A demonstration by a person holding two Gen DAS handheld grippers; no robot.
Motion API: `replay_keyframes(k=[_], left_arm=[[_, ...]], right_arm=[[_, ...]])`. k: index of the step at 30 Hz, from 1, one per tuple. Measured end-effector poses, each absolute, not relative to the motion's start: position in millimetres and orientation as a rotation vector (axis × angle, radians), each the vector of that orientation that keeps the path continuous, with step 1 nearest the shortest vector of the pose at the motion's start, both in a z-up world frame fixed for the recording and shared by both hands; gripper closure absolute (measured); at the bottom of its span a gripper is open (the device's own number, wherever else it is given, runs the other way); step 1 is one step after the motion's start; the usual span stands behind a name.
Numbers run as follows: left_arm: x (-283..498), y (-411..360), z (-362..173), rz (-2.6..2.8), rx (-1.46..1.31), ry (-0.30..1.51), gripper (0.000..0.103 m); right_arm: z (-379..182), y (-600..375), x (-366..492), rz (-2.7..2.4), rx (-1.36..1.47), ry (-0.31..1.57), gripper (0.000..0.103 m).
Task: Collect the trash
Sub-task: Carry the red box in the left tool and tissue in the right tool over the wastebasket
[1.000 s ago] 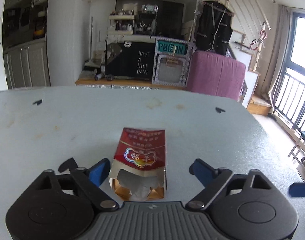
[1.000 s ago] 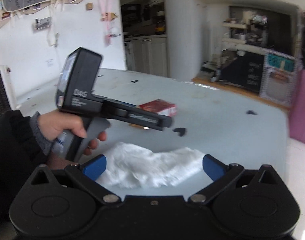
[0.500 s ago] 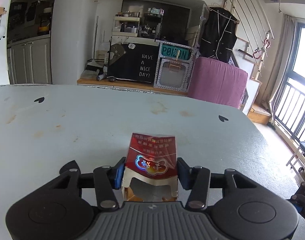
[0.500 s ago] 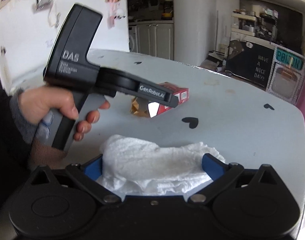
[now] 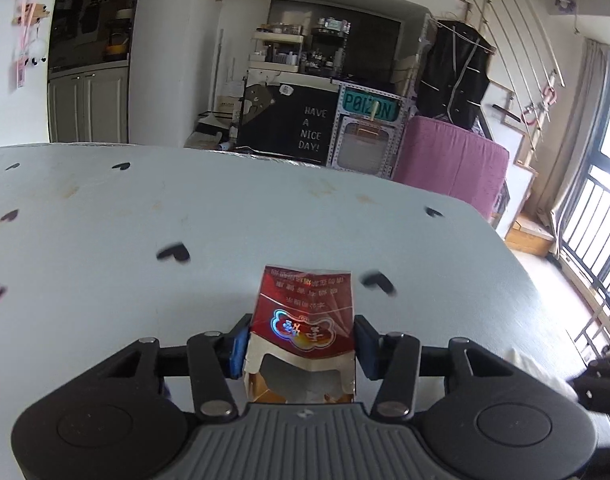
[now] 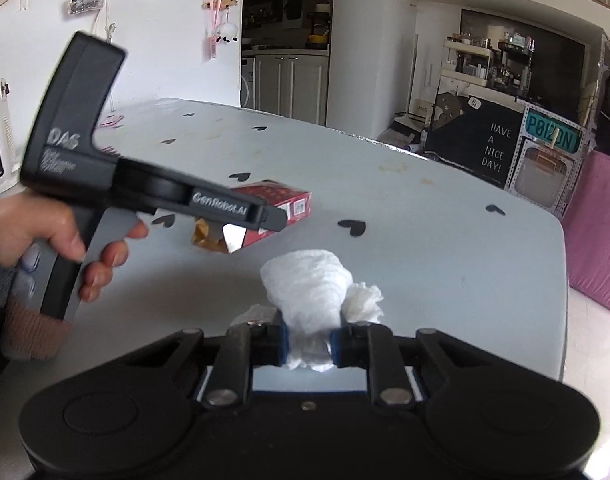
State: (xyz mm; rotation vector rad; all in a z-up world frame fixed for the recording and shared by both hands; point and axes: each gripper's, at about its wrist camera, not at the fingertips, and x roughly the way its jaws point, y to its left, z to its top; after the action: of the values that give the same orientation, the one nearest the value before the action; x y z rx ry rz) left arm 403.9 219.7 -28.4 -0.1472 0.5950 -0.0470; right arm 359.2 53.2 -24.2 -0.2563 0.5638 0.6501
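Up close in the left wrist view, the left gripper (image 5: 301, 350) has its blue pads pressed against both sides of a red cigarette pack (image 5: 305, 320), so the jaws are clamped on it; the pack's torn open end faces the camera, showing gold foil inside, and its red printed face points upward; beneath it spreads the pale blue table (image 5: 105, 240), dotted with small black heart marks and a few faint brownish stains; whether the pack is lifted clear of the surface cannot be told from this angle; at the lower right edge a dark part of the other tool and a bit of white show, blurred; beyond the table stands a black board reading "HAVE A NICE DAY!" (image 5: 313, 128), with a pink covered object (image 5: 449, 160) to its right

Seen from the right wrist, the right gripper (image 6: 307, 346) is closed on a crumpled white tissue (image 6: 309, 284), its blue pads squeezing the wad at its base while the rest bulges out ahead of the fingers; to the left, the person's left hand (image 6: 45, 232) grips the handle of the left tool, whose fingers hold the red pack above the table, the torn gold end hanging slightly down
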Motion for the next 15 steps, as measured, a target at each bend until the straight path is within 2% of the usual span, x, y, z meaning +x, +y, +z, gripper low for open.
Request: replay_keyframes(k=[7, 15], left_arm=[[353.0, 203.7, -18.4, -0.019, -0.15, 0.587, 0.052], [288.4, 190.5, 20.7, 0.015, -0.138, 0.54, 0.052]], right_arm=[[-11.6, 40.2, 327.8, 0.613, -0.226, 0.587, 0.086], [14.6, 8.2, 295.6, 0.542, -0.117, 0.57, 0.086]])
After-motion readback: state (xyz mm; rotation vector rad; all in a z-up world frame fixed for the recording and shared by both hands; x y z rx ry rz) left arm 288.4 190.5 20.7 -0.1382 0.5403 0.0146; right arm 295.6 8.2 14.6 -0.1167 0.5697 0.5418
